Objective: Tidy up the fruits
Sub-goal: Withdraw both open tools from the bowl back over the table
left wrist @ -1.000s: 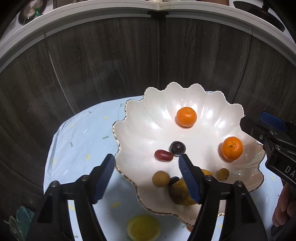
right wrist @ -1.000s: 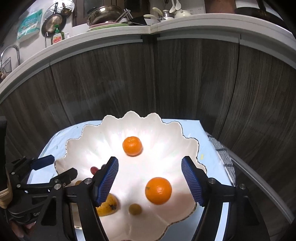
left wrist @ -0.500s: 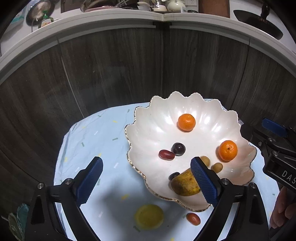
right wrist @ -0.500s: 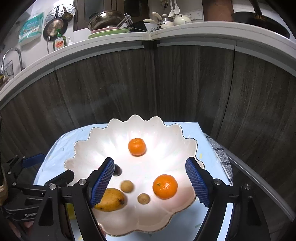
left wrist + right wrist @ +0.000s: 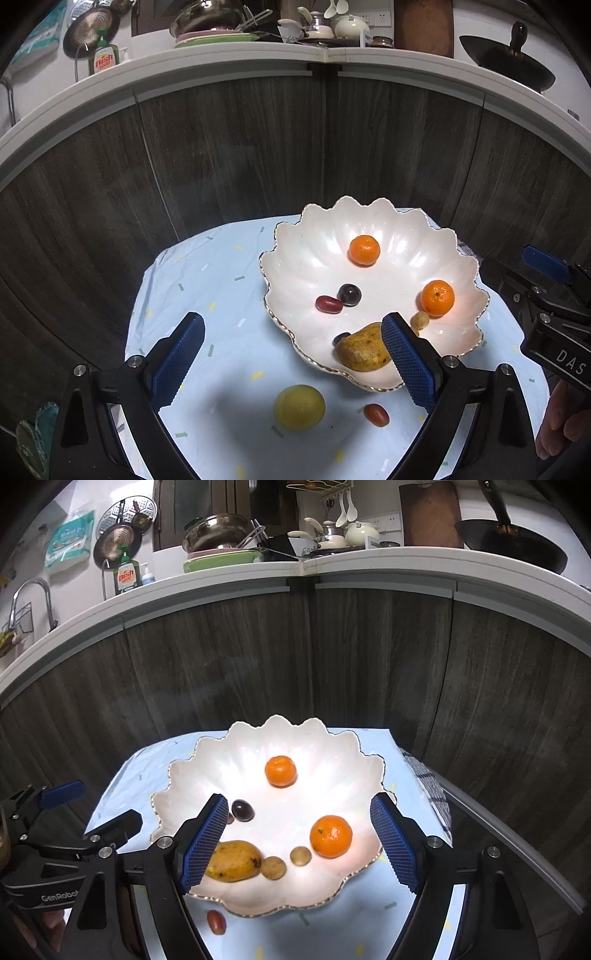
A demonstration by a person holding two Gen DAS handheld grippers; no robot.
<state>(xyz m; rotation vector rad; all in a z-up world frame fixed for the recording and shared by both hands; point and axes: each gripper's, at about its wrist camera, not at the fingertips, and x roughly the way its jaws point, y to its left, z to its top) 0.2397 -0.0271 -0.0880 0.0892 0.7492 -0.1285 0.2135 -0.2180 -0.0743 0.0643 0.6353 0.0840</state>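
Note:
A white scalloped bowl [image 5: 295, 258] [image 5: 332, 753] stands on a light blue cloth. In it lie two tangerines [image 5: 364, 250] [image 5: 437, 298], a mango [image 5: 364, 348] [image 5: 233, 861], a dark grape [image 5: 349, 294], a red date [image 5: 328, 304] and small brown longans [image 5: 273, 867]. On the cloth in front lie a yellow round fruit [image 5: 299, 407] and a red cherry tomato [image 5: 376, 414] [image 5: 216, 921]. My left gripper [image 5: 291, 363] is open and empty, above the cloth near the bowl's front left rim. My right gripper [image 5: 299, 845] is open and empty above the bowl.
The small table with the blue cloth [image 5: 207, 280] stands against dark wood cabinet fronts [image 5: 236, 155]. A checked towel [image 5: 432, 790] hangs at the table's right edge. A counter above holds pans and dishes [image 5: 218, 535].
Both grippers have pulled back and up from the bowl, so more of the table shows. The yellow fruit and red tomato on the cloth have come into view.

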